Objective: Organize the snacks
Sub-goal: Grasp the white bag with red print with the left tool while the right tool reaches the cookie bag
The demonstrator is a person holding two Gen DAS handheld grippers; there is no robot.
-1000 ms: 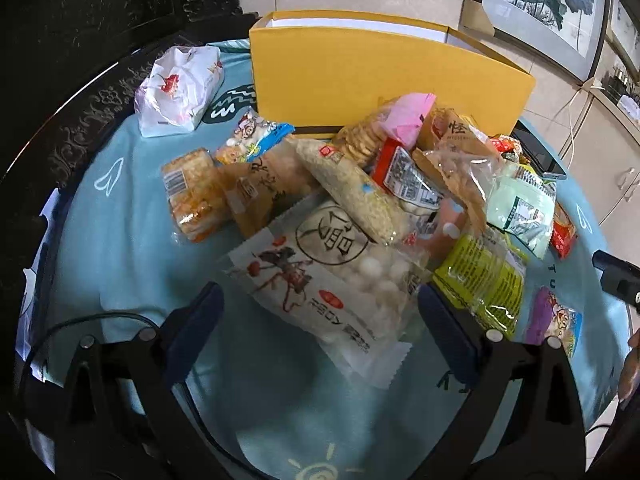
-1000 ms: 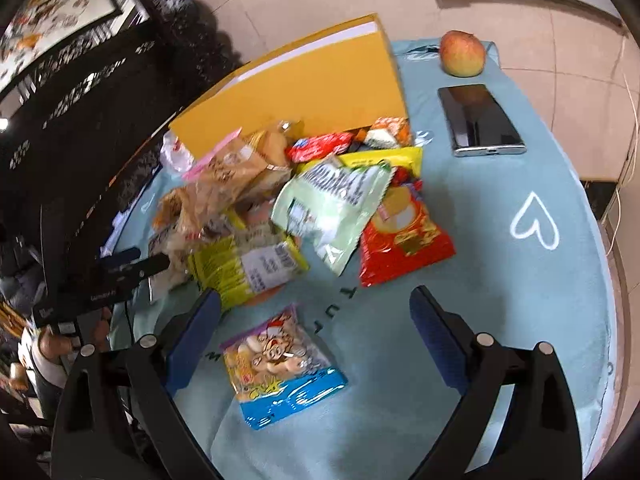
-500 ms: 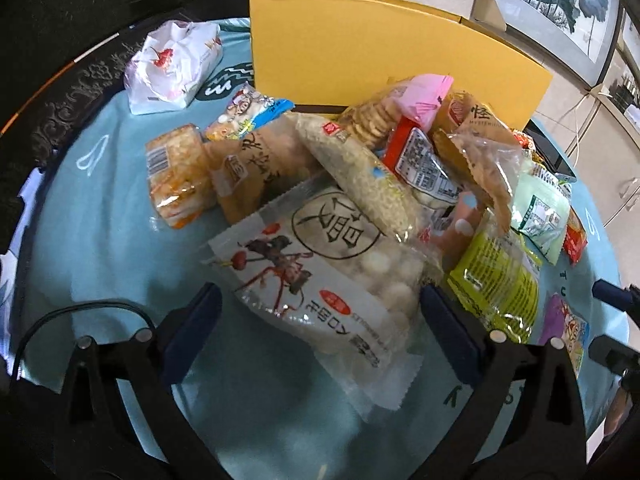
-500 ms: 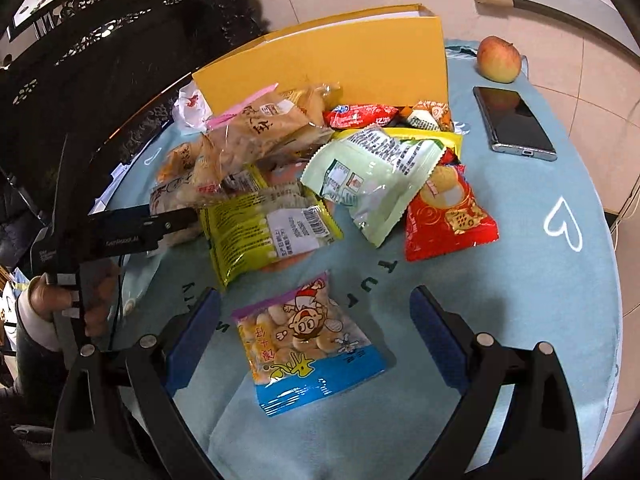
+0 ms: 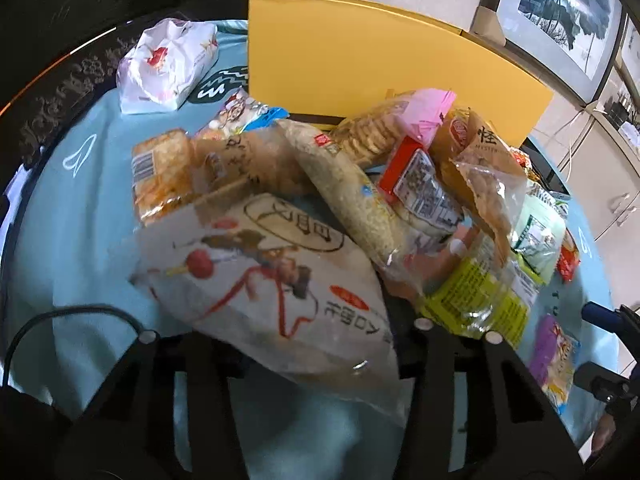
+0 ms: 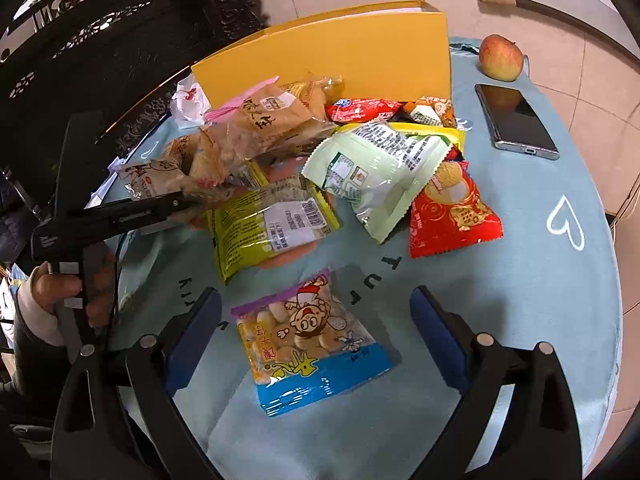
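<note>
A pile of snack bags lies on the blue-clothed round table [image 6: 520, 288] in front of an open yellow box [image 5: 360, 68], which also shows in the right wrist view [image 6: 340, 60]. My left gripper [image 5: 280, 344] is shut on the big white bag with a figure and red berries [image 5: 264, 280], which covers its fingertips and is tilted up. It also shows from the side [image 6: 176, 204] in the right wrist view. My right gripper [image 6: 316, 316] is open, its blue pads either side of a small cartoon bag of round biscuits [image 6: 308, 340], above it.
A green-white bag [image 6: 376, 172], a yellow bag [image 6: 268, 220] and a red bag [image 6: 452, 212] lie in the pile. A phone [image 6: 516, 120] and an apple [image 6: 500, 58] sit at the far right. A white tissue pack [image 5: 168, 64] lies at the far left.
My left gripper moved in and closed on the big white bag, which now lifts and tilts. My right gripper came closer over the cartoon biscuit bag and stays open.
</note>
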